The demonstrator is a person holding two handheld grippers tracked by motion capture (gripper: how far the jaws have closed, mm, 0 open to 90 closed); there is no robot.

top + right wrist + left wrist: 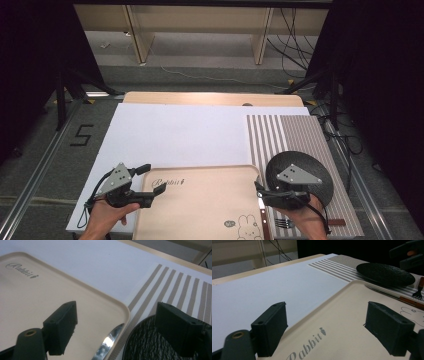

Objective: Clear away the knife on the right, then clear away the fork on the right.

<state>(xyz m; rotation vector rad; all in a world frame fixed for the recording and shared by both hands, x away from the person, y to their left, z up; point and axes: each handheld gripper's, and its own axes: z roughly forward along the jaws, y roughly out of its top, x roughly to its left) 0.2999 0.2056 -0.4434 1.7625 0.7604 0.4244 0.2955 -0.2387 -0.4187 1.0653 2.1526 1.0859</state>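
While both claws gape, tray [200,210] corner under left claw [150,183], rim under right claw [258,192]

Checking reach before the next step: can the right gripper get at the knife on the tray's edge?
Probably yes. The right gripper is open, right above the knife on the tray rim, with nothing between them.

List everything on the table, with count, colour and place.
Tray: one, beige, rabbit print, near middle.
Plate: one, black, on the striped mat.
Mat: one, brown and white stripes, right side.
Sheet: one, white, covering the table's middle.
Knife: one, silver blade, along the tray's right edge.
Fork: one, dark tines, on the mat, near edge.
Left tongs: black, open over the tray's left edge.
Right tongs: black, open between tray and plate.
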